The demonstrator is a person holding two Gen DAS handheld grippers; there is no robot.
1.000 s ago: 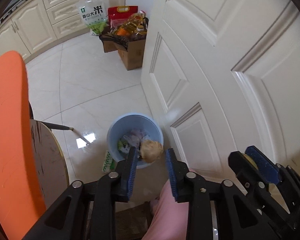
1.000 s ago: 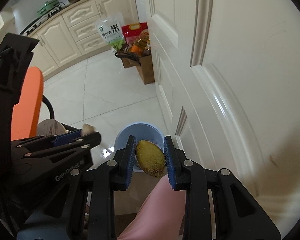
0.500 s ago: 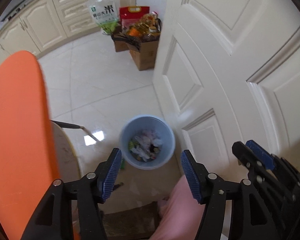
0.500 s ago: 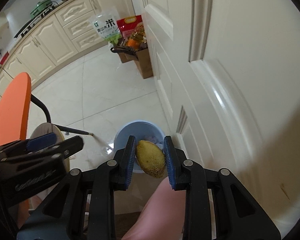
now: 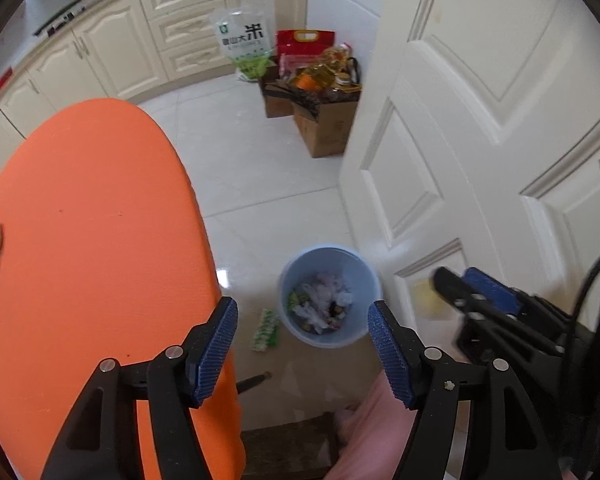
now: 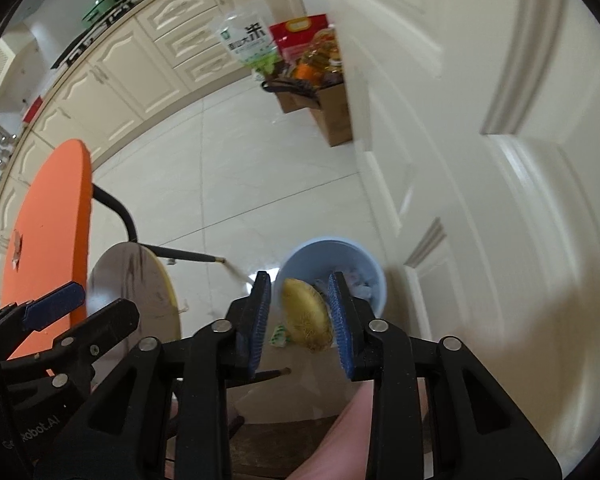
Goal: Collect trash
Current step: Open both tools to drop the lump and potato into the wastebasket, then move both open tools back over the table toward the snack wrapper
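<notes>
**Dropping the yellow lump**

The rough yellow lump of trash [image 6: 306, 314] sits between the right gripper [image 6: 300, 312] pads, which are opening to drop it into the round light-blue plastic bin [image 6: 374, 276] below. The left gripper [image 5: 302, 344] is opening wider, empty.

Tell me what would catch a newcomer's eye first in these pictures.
Probably the big orange tabletop filling the left side. Next, the blue trash bin on the white floor beside the door, already holding scraps. Above it, a yellow fruit-like scrap sits between the opening jaws of the right hand-held gripper.
</notes>
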